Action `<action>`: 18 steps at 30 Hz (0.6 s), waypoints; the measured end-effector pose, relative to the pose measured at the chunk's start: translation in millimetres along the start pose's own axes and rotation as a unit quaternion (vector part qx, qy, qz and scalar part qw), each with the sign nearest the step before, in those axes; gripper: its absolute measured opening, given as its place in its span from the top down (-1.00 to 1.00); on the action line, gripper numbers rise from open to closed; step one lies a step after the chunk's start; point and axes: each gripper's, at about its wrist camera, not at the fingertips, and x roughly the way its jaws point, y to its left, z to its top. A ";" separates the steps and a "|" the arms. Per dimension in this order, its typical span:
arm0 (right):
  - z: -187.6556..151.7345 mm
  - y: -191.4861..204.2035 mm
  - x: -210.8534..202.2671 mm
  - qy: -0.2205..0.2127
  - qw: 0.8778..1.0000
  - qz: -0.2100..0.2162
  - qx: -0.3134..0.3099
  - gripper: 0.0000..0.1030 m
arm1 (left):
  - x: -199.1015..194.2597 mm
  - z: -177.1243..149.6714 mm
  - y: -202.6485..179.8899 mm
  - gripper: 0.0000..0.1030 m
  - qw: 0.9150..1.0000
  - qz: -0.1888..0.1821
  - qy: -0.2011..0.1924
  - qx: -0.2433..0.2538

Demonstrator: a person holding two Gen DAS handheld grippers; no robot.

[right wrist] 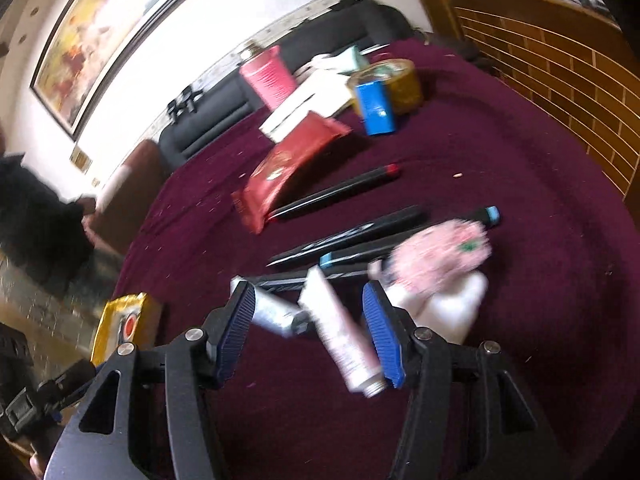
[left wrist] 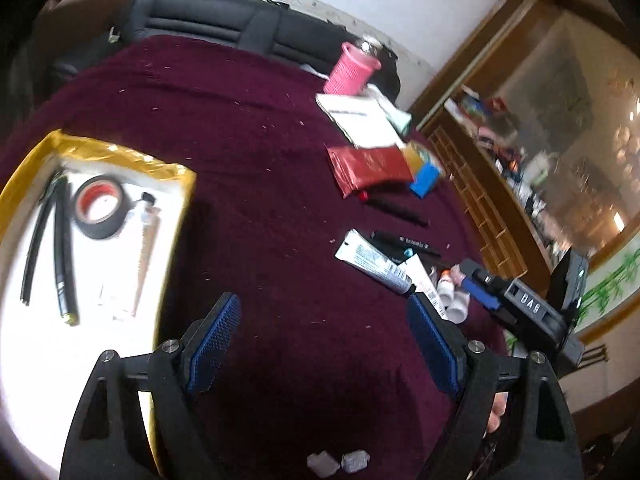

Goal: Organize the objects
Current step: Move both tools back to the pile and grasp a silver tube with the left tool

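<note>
**A:** Looking along the right tool (right wrist: pixel 310 334) first: its jaws stand apart with nothing clamped; the pink-and-white tube (right wrist: pixel 344 344) lies between the pads at a slant, its threaded neck toward the bottom of the frame, close to the right pad, though blur hides whether they touch; what could spoil it?

**B:** Closing on it aslant could squirt the tube out sideways, since only one edge would be caught; the silver tube (right wrist: pixel 276 314) lies just beside it toward the left pad, so a wide bite might pinch both; the white bottle (right wrist: pixel 448 312) just right of the tool could be knocked over.

**A:** And the left tool (left wrist: pixel 324 344)?

**B:** Jaws wide apart, nothing between them but bare maroon cloth (left wrist: pixel 240 140) of the surface; the striped tube (left wrist: pixel 374 266) and the small bottles (left wrist: pixel 450 292) sit right of it, near the right pad, none touched.

**A:** Farther off?

**B:** Black pens (right wrist: pixel 340 196) lie across mid-frame in the right view; beyond them the red pouch (right wrist: pixel 284 172), blue box (right wrist: pixel 376 108) and pink cup (right wrist: pixel 270 76) crowd the upper centre; in the left view the yellow-edged tray (left wrist: pixel 120 152) at left holds black tape (left wrist: pixel 100 206) and cables (left wrist: pixel 60 248), well apart from the clutter; I judge that is where sorted things go, and a long carry risks a drop.
</note>
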 end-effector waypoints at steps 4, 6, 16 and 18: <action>8.5 -25.9 2.5 -0.012 1.000 0.001 0.018 -0.07 | 31.1 1.2 -27.7 -0.56 0.999 0.012 0.027 0.029; 11.4 -37.5 -0.1 -0.023 0.999 0.011 0.032 -0.07 | 52.3 3.4 -42.1 -0.56 0.998 0.006 0.044 0.042; 12.9 -58.5 3.1 -0.027 0.997 0.050 0.058 -0.07 | 141.6 41.8 -101.0 -0.56 0.981 0.055 0.063 0.175; 13.0 -58.3 2.9 -0.026 0.997 0.051 0.056 -0.07 | 161.8 46.5 -107.1 -0.56 0.973 0.063 0.080 0.206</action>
